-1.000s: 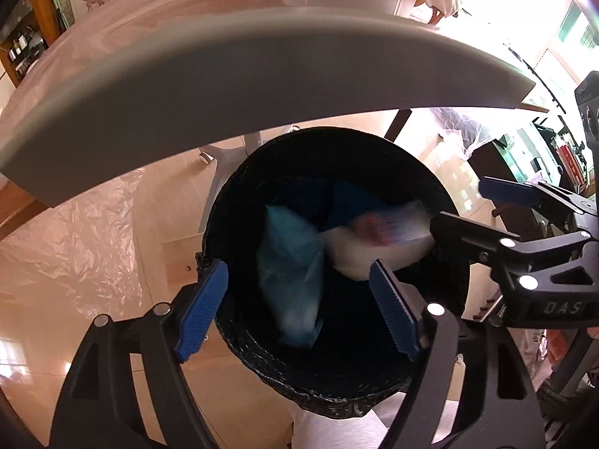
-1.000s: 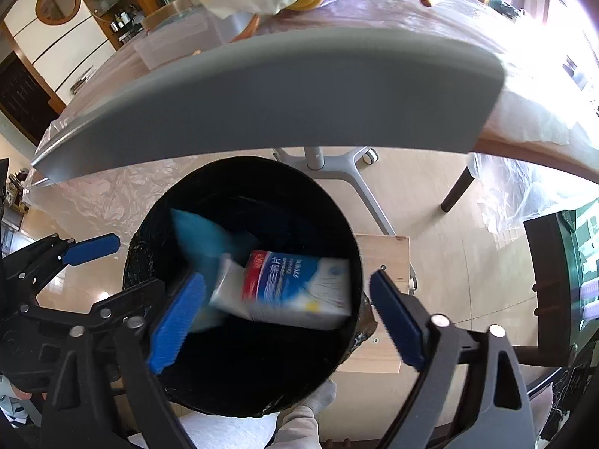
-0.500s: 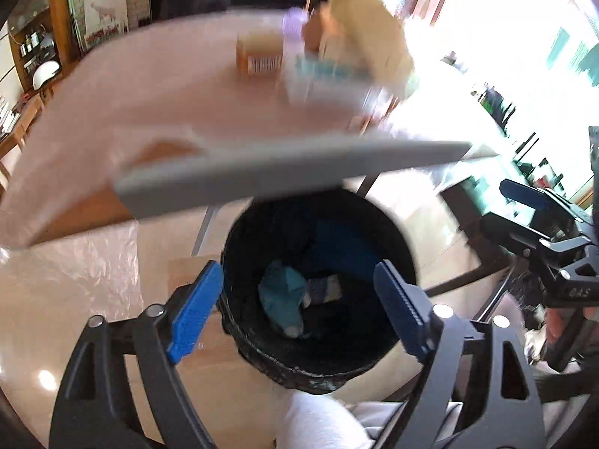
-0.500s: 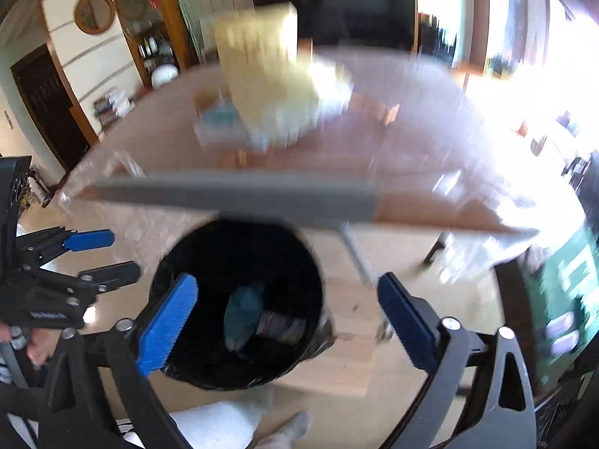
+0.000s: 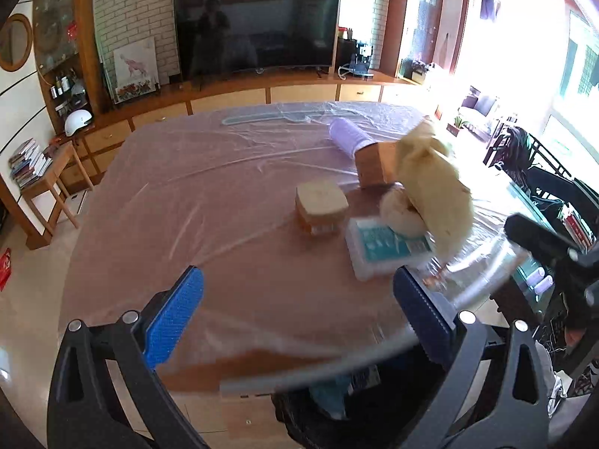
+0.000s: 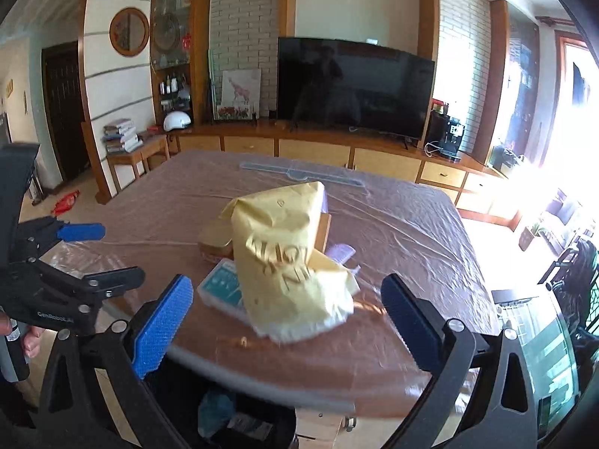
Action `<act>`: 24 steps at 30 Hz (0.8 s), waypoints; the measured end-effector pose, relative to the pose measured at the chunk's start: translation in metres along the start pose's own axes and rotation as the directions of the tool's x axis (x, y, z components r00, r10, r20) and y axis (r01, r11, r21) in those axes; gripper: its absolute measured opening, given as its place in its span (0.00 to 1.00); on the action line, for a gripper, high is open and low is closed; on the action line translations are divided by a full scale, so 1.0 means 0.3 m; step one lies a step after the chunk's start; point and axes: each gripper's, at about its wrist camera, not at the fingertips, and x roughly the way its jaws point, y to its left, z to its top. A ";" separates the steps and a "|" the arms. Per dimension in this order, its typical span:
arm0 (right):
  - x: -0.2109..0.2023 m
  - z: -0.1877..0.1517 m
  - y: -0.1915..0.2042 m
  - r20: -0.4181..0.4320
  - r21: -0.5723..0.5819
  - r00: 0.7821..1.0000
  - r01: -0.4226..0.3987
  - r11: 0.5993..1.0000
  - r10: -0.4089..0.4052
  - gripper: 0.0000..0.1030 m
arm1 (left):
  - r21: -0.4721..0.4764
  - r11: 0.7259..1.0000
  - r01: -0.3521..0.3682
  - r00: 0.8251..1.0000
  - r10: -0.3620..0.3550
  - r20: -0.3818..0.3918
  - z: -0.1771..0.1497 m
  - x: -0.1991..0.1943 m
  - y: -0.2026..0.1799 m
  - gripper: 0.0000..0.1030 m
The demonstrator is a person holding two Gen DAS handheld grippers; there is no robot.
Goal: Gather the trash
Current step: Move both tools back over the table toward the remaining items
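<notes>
My left gripper [image 5: 297, 316] is open and empty above the near edge of the plastic-covered table [image 5: 224, 194]. My right gripper [image 6: 286, 321] is open and empty too, facing a crumpled yellow paper bag [image 6: 288, 258]. The bag also shows in the left wrist view [image 5: 436, 191]. Under the table edge stands the black trash bin [image 6: 262, 428], holding a teal bag [image 6: 215, 409] and a printed packet [image 6: 249, 424]. The bin also shows in the left wrist view [image 5: 299, 419].
On the table lie a clear box with a teal label [image 5: 385, 249], a tan-lidded container [image 5: 322, 205], a cardboard box [image 5: 374, 166] and a lilac roll [image 5: 346, 136]. A TV [image 6: 353, 89] and cabinets stand behind. The left gripper shows in the right wrist view [image 6: 80, 258].
Both grippers rose from over the bin to above the table edge. The teal bag and packet, falling a second ago, now lie in the bin.
</notes>
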 end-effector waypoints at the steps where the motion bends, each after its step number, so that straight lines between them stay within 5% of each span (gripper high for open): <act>1: 0.031 0.015 0.007 -0.010 -0.006 1.000 -0.004 1.000 0.004 0.96 | 0.003 1.000 0.006 1.000 -0.006 -0.011 0.020 0.033 0.002 0.98; 15: 0.275 0.084 0.002 -0.085 0.080 0.996 -0.024 0.997 0.031 0.96 | -0.022 0.998 0.059 0.994 -0.061 -0.096 0.120 0.276 0.017 0.97; 24: 0.350 0.069 -0.030 -0.115 0.146 0.992 -0.042 0.988 0.059 0.96 | -0.028 0.993 0.117 0.983 -0.120 -0.142 0.145 0.342 0.033 0.79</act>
